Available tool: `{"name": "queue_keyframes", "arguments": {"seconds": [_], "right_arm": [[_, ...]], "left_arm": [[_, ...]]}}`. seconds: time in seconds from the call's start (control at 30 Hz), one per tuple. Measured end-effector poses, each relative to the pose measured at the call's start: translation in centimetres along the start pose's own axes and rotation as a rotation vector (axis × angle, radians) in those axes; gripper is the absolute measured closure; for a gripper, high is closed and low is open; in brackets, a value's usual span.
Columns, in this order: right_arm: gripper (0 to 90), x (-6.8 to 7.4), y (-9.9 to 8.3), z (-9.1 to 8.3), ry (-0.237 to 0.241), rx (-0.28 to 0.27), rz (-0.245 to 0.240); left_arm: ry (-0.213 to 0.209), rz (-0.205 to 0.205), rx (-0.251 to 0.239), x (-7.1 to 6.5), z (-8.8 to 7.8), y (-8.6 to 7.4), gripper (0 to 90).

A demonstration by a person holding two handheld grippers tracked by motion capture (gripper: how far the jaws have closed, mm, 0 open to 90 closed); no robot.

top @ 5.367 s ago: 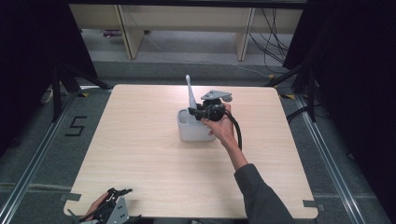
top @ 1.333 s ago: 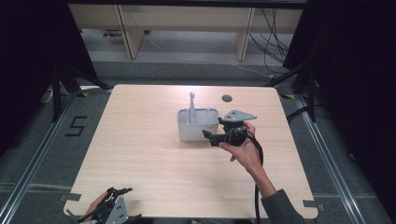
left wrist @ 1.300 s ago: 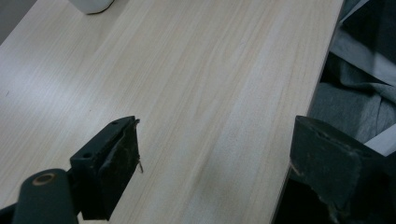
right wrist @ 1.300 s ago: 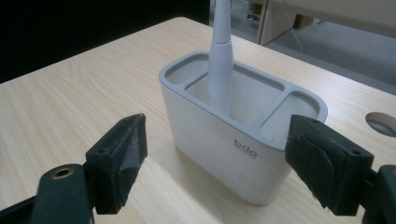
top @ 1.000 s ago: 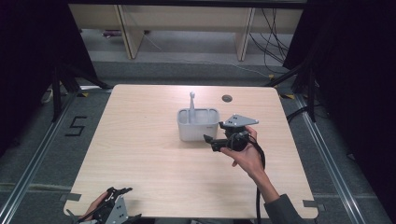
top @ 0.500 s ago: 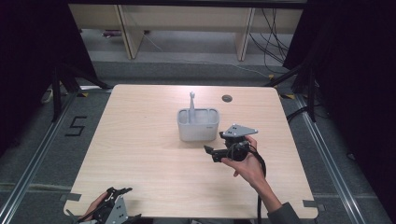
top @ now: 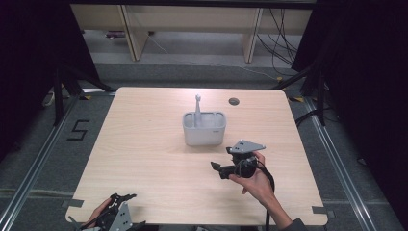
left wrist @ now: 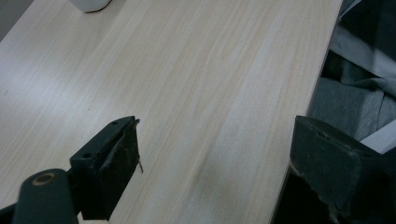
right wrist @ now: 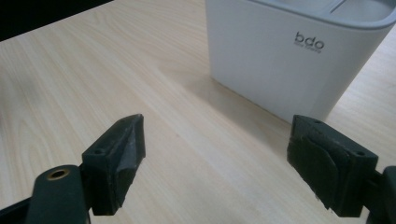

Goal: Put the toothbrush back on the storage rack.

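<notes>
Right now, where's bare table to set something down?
Free: the whole left half of the table, left of the white caddy; also the far strip behind it. Crowded: right front, where the right gripper hovers; near-left corner holds the left gripper.

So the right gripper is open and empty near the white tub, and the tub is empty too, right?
Not quite. The white tub is not empty: in the high view a grey utensil stands upright in it. The right gripper is indeed open, empty and near the tub.
</notes>
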State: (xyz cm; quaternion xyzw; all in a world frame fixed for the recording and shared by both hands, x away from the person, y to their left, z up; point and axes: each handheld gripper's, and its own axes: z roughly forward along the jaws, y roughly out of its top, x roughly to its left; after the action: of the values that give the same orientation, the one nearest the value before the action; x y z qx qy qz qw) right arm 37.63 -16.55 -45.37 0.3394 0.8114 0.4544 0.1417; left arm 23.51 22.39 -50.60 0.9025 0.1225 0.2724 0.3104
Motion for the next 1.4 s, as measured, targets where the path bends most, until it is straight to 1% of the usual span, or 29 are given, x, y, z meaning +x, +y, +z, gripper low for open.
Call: {"name": "queue_keyframes", "arguments": {"seconds": [0.03, 0.07, 0.13, 0.17, 0.2, 0.23, 0.3, 0.33, 0.37, 0.4, 0.43, 0.53, 0.57, 0.7, 0.8, 0.83, 0.93, 0.97, 1.03, 1.07, 1.13, 1.17, 1.2, 1.23, 1.27, 1.3, 1.33, 1.37, 1.4], "right_arm": [[20.1, 0.3, -0.2, -0.1, 0.002, 0.017, 0.015], [20.2, 0.2, -0.4, 0.0, 0.010, 0.010, -0.009], [20.2, 0.4, -0.7, 0.0, 0.013, 0.014, -0.011], [20.2, 0.6, -1.0, 0.1, 0.008, 0.016, -0.023], [20.2, 0.6, -1.0, 0.1, 0.008, 0.016, -0.023], [20.2, 0.8, -1.2, 0.1, 0.023, 0.031, -0.025], [20.2, 0.9, -1.3, 0.0, 0.013, 0.025, -0.030], [20.2, 1.0, -1.4, -0.1, 0.019, 0.033, -0.029], [20.2, 1.1, -1.6, 0.0, 0.022, 0.031, -0.022], [20.2, 1.1, -1.6, -0.1, 0.025, 0.033, -0.035], [20.1, 1.3, -1.8, -0.2, 0.022, 0.032, -0.033], [20.1, 1.5, -2.0, -0.3, 0.031, 0.041, -0.021], [20.0, 1.7, -2.2, -0.4, 0.019, 0.037, -0.019], [19.9, 1.8, -2.5, -0.5, 0.033, 0.037, -0.029], [19.6, 2.0, -3.0, -0.6, 0.027, 0.042, -0.034], [19.2, 2.0, -3.2, -0.5, 0.042, 0.046, -0.031], [18.6, 2.0, -3.3, -0.7, 0.034, 0.053, -0.036], [17.9, 2.1, -3.5, -0.9, 0.040, 0.060, -0.027], [17.7, 2.1, -3.6, -0.9, 0.042, 0.056, -0.031], [17.7, 2.1, -3.6, -1.1, 0.022, 0.057, -0.042], [17.1, 2.1, -3.8, -1.2, 0.032, 0.054, -0.032], [16.8, 2.4, -3.9, -1.4, 0.021, 0.063, 0.003], [16.7, 2.2, -4.0, -1.4, 0.028, 0.056, -0.025], [16.5, 2.1, -4.2, -1.5, 0.026, 0.064, -0.033], [16.5, 2.2, -4.3, -1.6, 0.026, 0.065, -0.025], [16.5, 2.1, -4.4, -1.7, 0.017, 0.066, -0.053], [16.5, 2.1, -4.4, -1.7, 0.017, 0.066, -0.053], [16.5, 2.2, -4.5, -1.7, 0.023, 0.071, -0.037], [16.5, 2.2, -4.6, -1.9, 0.020, 0.073, -0.043]], "left_arm": [[0.003, 0.000, 0.003, 0.0, 0.0, 0.0, 15.1], [0.001, -0.004, -0.002, 0.0, 0.0, 0.0, 15.1], [0.001, 0.002, 0.006, 0.0, -0.1, 0.0, 15.1], [-0.004, 0.003, 0.011, 0.0, -0.1, 0.0, 15.1], [0.000, 0.001, 0.003, 0.0, -0.1, 0.0, 15.1], [0.005, -0.002, 0.003, 0.0, -0.1, 0.1, 15.1], [0.003, -0.002, 0.004, 0.0, -0.1, 0.0, 15.1], [-0.007, -0.002, 0.010, 0.0, -0.1, 0.0, 15.1], [0.001, -0.001, 0.001, 0.0, 0.0, 0.0, 15.1], [0.001, 0.000, 0.004, 0.0, 0.0, 0.0, 15.1], [-0.005, 0.001, 0.004, 0.0, 0.0, 0.0, 15.1], [0.006, 0.002, 0.007, 0.0, -0.1, 0.1, 15.2], [0.004, 0.000, 0.003, 0.0, -0.1, 0.1, 15.1], [-0.002, -0.003, 0.005, 0.0, -0.1, 0.0, 15.1], [-0.005, 0.000, 0.010, 0.0, -0.2, 0.1, 15.1], [0.000, 0.002, 0.004, 0.0, -0.1, 0.0, 15.1], [0.007, 0.000, 0.005, 0.0, -0.1, 0.0, 15.1], [0.005, -0.002, 0.005, 0.0, -0.1, 0.0, 15.1], [-0.004, -0.003, 0.005, 0.0, -0.1, 0.0, 15.1], [0.000, 0.001, 0.009, 0.0, -0.1, 0.0, 15.1], [0.002, 0.000, 0.006, 0.0, 0.0, 0.0, 15.1], [0.000, -0.003, 0.003, 0.0, -0.1, 0.0, 15.1], [0.000, -0.003, 0.003, 0.0, -0.1, 0.0, 15.1], [-0.003, -0.002, 0.013, 0.0, -0.2, 0.0, 15.1], [-0.003, -0.005, 0.010, 0.0, -0.2, 0.0, 15.1], [-0.008, -0.004, 0.013, 0.0, -0.2, 0.0, 15.1], [-0.003, -0.006, 0.003, 0.0, -0.1, 0.0, 15.1], [0.002, -0.003, 0.003, 0.0, 0.0, 0.0, 15.1], [0.004, -0.001, 0.004, 0.0, 0.0, 0.0, 15.1]]}}
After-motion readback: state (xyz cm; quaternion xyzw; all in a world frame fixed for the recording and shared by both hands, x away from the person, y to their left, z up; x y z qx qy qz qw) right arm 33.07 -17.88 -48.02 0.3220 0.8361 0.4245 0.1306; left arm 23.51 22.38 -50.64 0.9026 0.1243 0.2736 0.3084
